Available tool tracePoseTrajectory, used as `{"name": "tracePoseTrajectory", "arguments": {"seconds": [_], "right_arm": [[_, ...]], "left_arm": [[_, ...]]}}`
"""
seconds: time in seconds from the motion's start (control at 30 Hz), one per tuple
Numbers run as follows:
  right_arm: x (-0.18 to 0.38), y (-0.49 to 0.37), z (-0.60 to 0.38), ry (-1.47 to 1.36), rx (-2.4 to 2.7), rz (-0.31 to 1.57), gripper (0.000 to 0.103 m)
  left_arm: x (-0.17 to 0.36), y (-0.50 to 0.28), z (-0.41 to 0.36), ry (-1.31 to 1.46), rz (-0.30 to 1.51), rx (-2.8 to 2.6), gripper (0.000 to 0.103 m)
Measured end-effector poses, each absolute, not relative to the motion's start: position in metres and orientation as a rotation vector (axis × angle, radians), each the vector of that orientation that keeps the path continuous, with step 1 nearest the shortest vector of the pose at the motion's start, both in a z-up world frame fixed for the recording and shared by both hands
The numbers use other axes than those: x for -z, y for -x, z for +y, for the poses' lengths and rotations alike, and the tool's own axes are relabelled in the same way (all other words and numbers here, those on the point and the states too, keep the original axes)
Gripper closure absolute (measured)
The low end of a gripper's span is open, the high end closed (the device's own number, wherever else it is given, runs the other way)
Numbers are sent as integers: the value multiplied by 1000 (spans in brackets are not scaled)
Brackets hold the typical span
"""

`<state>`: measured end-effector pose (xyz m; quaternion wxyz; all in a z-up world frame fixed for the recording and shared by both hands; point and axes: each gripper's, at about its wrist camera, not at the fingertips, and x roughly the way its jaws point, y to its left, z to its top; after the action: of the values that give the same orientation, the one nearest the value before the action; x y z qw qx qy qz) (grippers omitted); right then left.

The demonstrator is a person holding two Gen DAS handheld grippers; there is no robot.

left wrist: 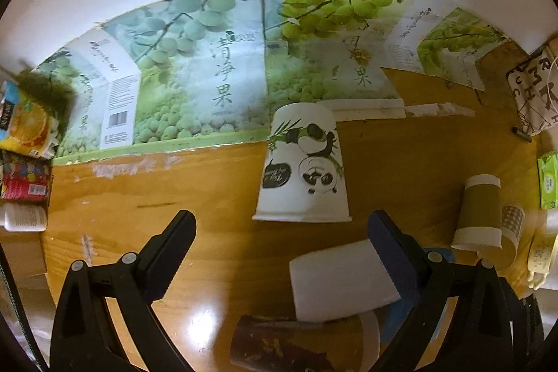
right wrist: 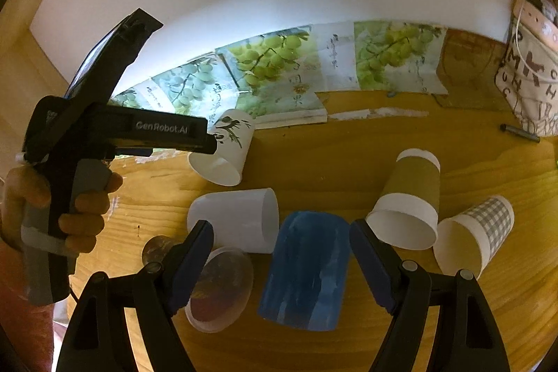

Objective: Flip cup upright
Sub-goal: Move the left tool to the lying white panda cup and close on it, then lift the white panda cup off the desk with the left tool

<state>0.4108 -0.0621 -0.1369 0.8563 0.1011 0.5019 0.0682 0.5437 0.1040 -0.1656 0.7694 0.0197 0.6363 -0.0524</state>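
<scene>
Several paper cups stand upside down on the wooden table (left wrist: 216, 197). A white panda-print cup (left wrist: 303, 166) stands mouth down ahead of my open, empty left gripper (left wrist: 282, 225); it also shows in the right wrist view (right wrist: 226, 149). A plain white cup (left wrist: 341, 281) lies near the left gripper's right finger (left wrist: 387, 250). In the right wrist view a blue cup (right wrist: 307, 271) stands mouth down between the fingers of my open right gripper (right wrist: 279, 243), apart from both. The plain white cup (right wrist: 233, 222) is behind it on the left.
A brown-sleeved cup (right wrist: 408, 197) and a checked cup (right wrist: 474, 236) sit to the right, a clear plastic cup (right wrist: 219, 291) to the left. Grape-print cardboard (left wrist: 195, 75) lines the back. Snack packets (left wrist: 24, 128) lie left, a printed bag (right wrist: 530, 82) and a pen (right wrist: 519, 132) right.
</scene>
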Motion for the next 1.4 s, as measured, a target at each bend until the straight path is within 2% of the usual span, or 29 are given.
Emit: {"name": "tracePoseTrajectory", "arguments": {"seconds": [0.6, 0.77, 1.0, 1.4], "right_arm": [[155, -426, -72, -251, -105, 1069, 22], [155, -426, -73, -251, -104, 1070, 22], [156, -424, -76, -249, -96, 1074, 22], [151, -415, -80, -237, -71, 1065, 22]], "left_arm": [[210, -568, 88, -59, 1444, 113, 4], [216, -571, 90, -17, 1453, 138, 10], [229, -578, 108, 45, 1471, 160, 31], [225, -572, 103, 22, 1433, 189, 33]]}}
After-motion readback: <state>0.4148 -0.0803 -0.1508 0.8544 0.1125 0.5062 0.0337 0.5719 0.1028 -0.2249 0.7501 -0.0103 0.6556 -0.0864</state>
